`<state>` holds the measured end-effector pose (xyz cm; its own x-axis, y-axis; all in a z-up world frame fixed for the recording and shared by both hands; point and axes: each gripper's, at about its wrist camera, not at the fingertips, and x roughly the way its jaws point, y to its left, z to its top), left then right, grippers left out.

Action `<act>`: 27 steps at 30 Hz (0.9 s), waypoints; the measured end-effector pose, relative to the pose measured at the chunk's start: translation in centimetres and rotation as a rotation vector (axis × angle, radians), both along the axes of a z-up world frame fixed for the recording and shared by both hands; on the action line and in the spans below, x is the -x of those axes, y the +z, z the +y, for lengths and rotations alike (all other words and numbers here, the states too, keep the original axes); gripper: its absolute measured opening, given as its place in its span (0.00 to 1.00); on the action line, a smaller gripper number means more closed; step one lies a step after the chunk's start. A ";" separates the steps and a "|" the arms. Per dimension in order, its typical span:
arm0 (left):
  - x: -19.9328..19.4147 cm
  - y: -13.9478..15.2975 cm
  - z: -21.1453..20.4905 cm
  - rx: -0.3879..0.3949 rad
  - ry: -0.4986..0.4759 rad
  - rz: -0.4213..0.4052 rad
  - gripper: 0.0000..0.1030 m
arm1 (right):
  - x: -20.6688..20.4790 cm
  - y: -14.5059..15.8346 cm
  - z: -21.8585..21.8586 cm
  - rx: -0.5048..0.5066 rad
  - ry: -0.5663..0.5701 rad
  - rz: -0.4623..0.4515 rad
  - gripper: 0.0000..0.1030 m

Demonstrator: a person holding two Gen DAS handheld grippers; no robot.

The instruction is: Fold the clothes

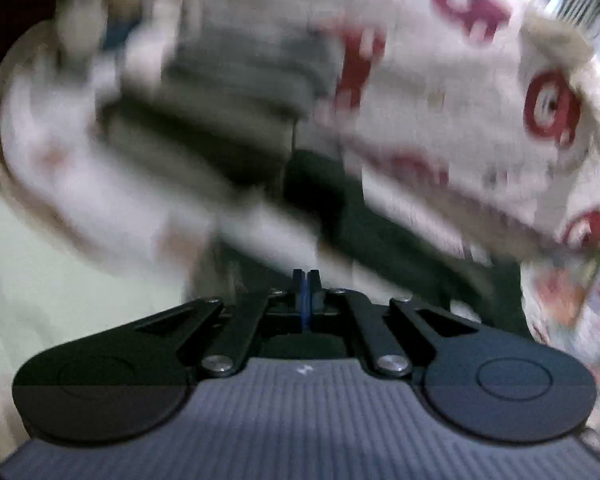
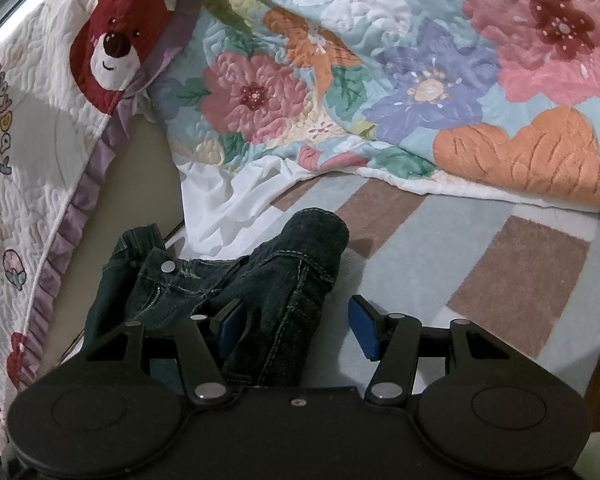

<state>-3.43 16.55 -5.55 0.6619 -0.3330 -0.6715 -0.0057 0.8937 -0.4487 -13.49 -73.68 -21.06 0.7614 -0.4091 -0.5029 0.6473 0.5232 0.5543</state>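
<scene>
Lying bunched on the bed (image 2: pixel 480 240), the jeans (image 2: pixel 268 280) sit between the wide-apart right tongs (image 2: pixel 296 328), unpinched. Left tongs (image 1: pixel 307 280) are closed, apparently empty; blur hides more. Closing now might grab only a loose fold and drag the heap.
</scene>
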 end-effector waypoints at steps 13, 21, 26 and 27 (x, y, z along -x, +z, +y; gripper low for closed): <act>-2.1 -12.0 -2.7 0.250 0.304 0.352 0.63 | 0.3 -0.2 -0.1 -0.014 -0.004 -0.020 0.59; -2.6 -11.4 -8.4 -0.227 0.134 0.192 0.05 | 1.1 -0.7 -0.7 -0.084 -0.003 -0.082 0.60; -2.4 -7.4 -7.6 -0.186 0.187 0.104 0.05 | 1.0 -0.9 -2.2 -0.268 0.108 -0.145 0.68; -2.4 -6.8 -7.3 -0.161 0.205 0.093 0.05 | 0.8 -1.1 -2.4 -0.311 0.138 -0.153 0.68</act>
